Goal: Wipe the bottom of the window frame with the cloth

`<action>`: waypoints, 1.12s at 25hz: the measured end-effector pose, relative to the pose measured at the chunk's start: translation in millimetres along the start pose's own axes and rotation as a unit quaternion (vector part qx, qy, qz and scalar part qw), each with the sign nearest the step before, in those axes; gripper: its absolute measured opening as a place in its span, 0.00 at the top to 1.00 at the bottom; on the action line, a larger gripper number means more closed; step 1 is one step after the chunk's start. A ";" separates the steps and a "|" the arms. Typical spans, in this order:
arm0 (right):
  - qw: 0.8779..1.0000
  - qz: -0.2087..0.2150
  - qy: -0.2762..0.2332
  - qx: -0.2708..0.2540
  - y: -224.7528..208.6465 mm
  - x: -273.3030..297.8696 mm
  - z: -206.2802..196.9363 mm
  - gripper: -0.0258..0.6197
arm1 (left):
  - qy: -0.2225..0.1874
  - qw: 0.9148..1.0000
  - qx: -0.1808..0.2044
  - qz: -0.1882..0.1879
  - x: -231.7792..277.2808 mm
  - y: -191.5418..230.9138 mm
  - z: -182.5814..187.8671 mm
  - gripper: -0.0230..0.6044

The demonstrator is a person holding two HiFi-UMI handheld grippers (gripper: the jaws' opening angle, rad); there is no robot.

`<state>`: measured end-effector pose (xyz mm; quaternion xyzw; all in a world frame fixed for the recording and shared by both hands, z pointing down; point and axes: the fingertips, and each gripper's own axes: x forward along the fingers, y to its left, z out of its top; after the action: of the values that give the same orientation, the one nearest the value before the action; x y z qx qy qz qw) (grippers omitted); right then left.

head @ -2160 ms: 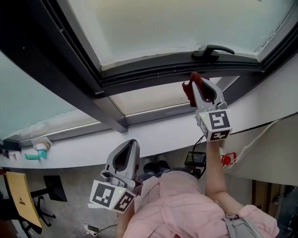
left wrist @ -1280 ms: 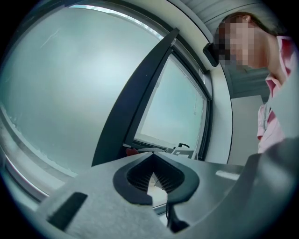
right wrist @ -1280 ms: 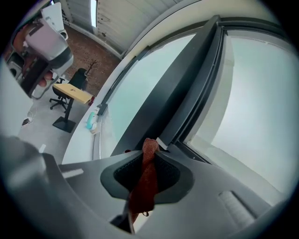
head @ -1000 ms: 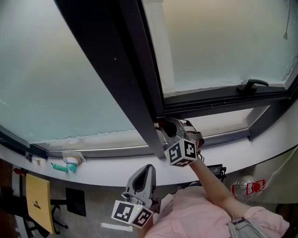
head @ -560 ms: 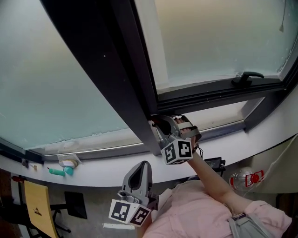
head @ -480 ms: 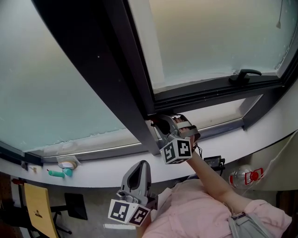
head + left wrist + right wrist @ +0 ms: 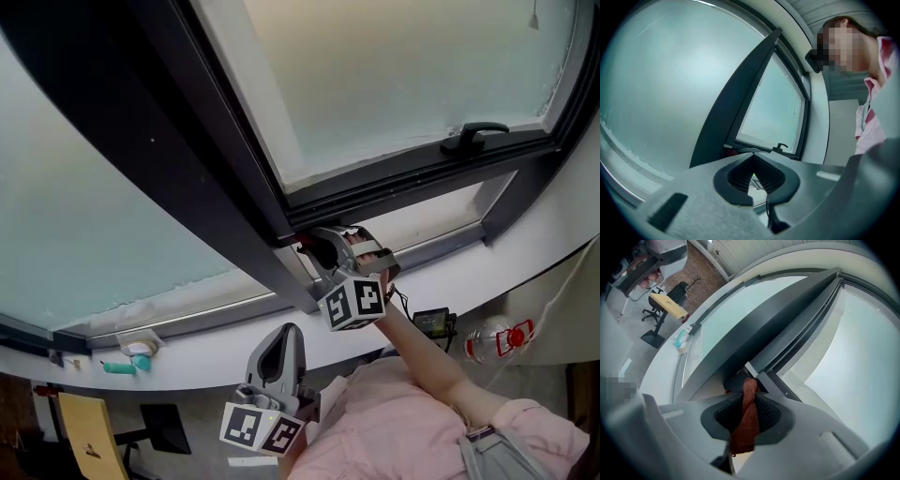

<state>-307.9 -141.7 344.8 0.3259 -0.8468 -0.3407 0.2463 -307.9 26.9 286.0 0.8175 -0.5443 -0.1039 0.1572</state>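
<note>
While the closed left gripper (image 7: 752, 158) idles, the right gripper (image 7: 750, 391) pinches the cloth (image 7: 748, 420) to scrub the window frame (image 7: 787, 333) corner.

Cloth (image 7: 747, 409) leftward (into frame (image 7: 394, 182) corner)

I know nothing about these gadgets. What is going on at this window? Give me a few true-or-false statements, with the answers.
1. The right gripper is clamped on a reddish-brown cloth. True.
2. The left gripper grips a cloth too. False: its jaws are together with nothing between them.
3. The cloth is pressed right against the window handle. False: it is at the lower left corner of the window frame, well apart from the handle.
4. In the head view, the left gripper is below the right one, off the window. True.
</note>
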 end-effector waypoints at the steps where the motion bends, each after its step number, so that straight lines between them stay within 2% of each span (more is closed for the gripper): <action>1: 1.000 -0.002 0.000 0.002 -1.0 -0.6 -1.0 0.86 | 0.000 1.000 0.000 -0.001 0.8 -0.2 -0.4 0.97; 19: 0.996 -0.032 0.022 0.076 -26.4 -22.2 -37.8 0.86 | 0.010 1.000 -0.003 -0.017 9.2 -6.1 -5.7 0.97; 28: 0.996 -0.044 0.030 0.077 -29.2 -11.3 -36.9 0.86 | 0.018 0.999 -0.006 -0.044 15.0 -7.9 -10.7 0.97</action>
<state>-265.5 -165.2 344.9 0.3906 -0.8478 -0.2748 0.2304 -291.7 17.4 293.0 0.8414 -0.5043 -0.0993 0.1669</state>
